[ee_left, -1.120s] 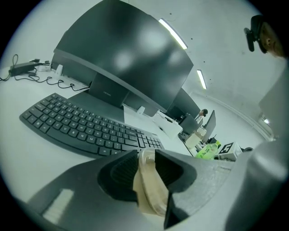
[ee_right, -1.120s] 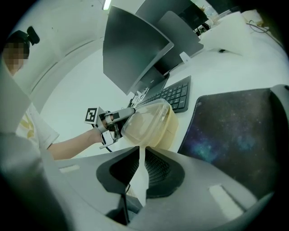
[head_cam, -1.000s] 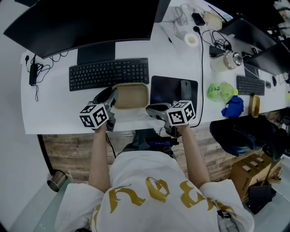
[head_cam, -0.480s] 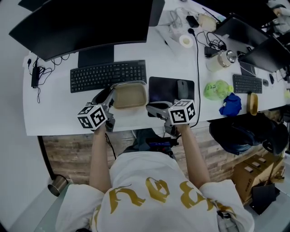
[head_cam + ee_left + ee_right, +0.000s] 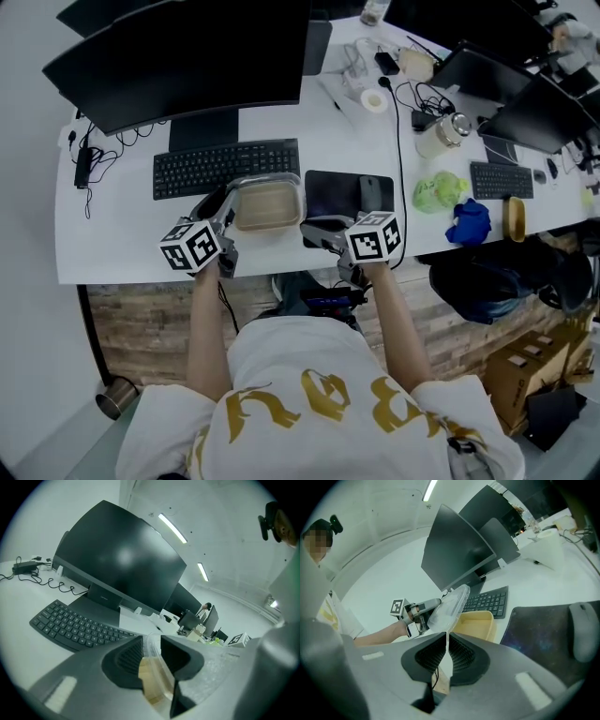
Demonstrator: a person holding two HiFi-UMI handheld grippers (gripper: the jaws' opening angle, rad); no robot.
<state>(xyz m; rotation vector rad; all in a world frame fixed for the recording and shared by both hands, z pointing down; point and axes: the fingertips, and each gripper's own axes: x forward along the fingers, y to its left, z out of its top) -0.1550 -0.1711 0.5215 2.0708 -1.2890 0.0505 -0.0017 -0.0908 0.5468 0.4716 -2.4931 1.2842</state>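
right gripper view: the right gripper (image 5: pixel 446 639) is closed on the edge of a clear lid (image 5: pixel 449 606), which stands tilted just beyond the jaws, above a beige box (image 5: pixel 480 623). the left gripper (image 5: pixel 151 644) clamps the box wall between its jaws, perhaps the lid rim too.

Glossy clear plastic lid (image 5: pixel 451 603), matt beige plastic container (image 5: pixel 477 623), smooth white desk (image 5: pixel 112 239).
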